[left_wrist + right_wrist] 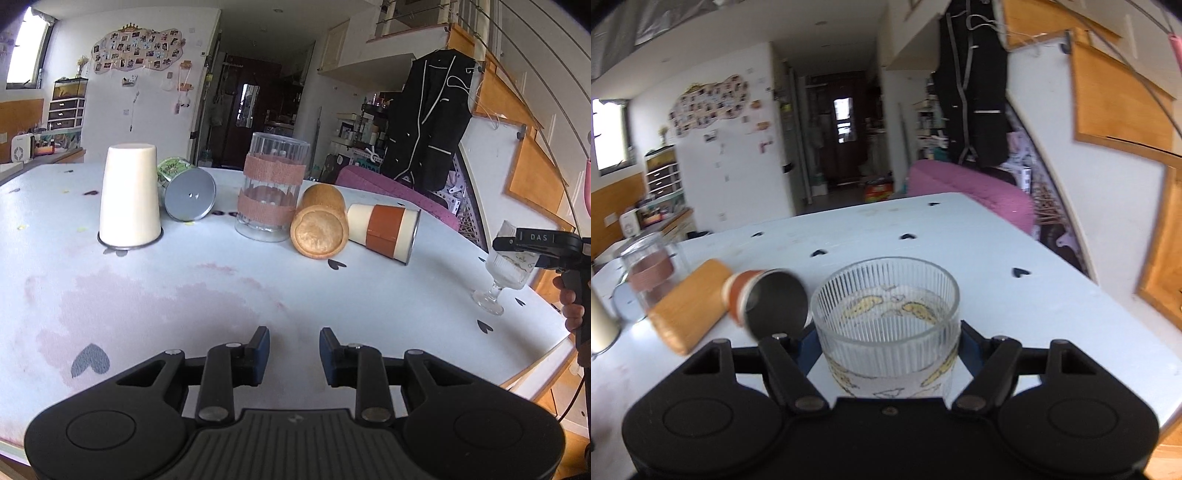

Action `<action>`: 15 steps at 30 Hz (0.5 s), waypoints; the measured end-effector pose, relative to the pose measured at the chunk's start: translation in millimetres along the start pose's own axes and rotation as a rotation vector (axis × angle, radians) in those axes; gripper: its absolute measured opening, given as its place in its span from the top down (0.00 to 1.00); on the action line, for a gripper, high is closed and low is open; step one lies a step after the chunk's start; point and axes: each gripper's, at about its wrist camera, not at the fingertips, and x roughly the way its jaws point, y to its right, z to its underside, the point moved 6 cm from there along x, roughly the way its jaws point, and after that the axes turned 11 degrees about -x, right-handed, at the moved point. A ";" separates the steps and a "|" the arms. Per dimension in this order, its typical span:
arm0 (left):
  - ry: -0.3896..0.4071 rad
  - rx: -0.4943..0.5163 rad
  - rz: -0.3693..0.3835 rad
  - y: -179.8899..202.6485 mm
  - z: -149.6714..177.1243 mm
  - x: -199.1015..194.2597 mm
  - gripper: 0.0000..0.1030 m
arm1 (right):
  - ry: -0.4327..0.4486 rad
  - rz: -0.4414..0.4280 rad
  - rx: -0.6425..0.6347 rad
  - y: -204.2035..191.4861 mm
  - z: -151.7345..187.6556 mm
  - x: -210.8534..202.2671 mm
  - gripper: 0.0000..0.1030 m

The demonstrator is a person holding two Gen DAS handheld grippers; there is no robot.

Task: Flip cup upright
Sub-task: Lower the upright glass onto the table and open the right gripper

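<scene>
A ribbed stemmed glass cup stands upright near the table's right edge, its foot on or just above the cloth. My right gripper is shut on its bowl; in the right wrist view the glass cup with yellow fish print sits mouth up between the fingers of my right gripper. My left gripper is open and empty, low over the table's near side.
On the white heart-print tablecloth are an upside-down cream cup, a green can on its side, an upright clear jar, a wooden cup on its side and an orange-banded cup on its side.
</scene>
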 end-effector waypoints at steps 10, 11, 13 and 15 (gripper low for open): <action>0.056 0.051 0.012 25.7 -24.6 -1.4 0.38 | 0.070 0.041 0.060 1.5 4.2 -35.5 0.03; 0.060 0.057 0.012 28.6 -26.3 -1.3 0.36 | 0.072 0.045 0.058 0.6 5.4 -40.4 0.03; 0.069 0.063 0.009 33.7 -29.4 -1.4 0.28 | 0.086 0.054 0.045 -4.0 9.6 -53.6 0.03; 0.078 0.069 0.014 38.9 -31.1 -2.1 0.21 | 0.110 0.058 0.041 -10.3 14.0 -68.4 0.02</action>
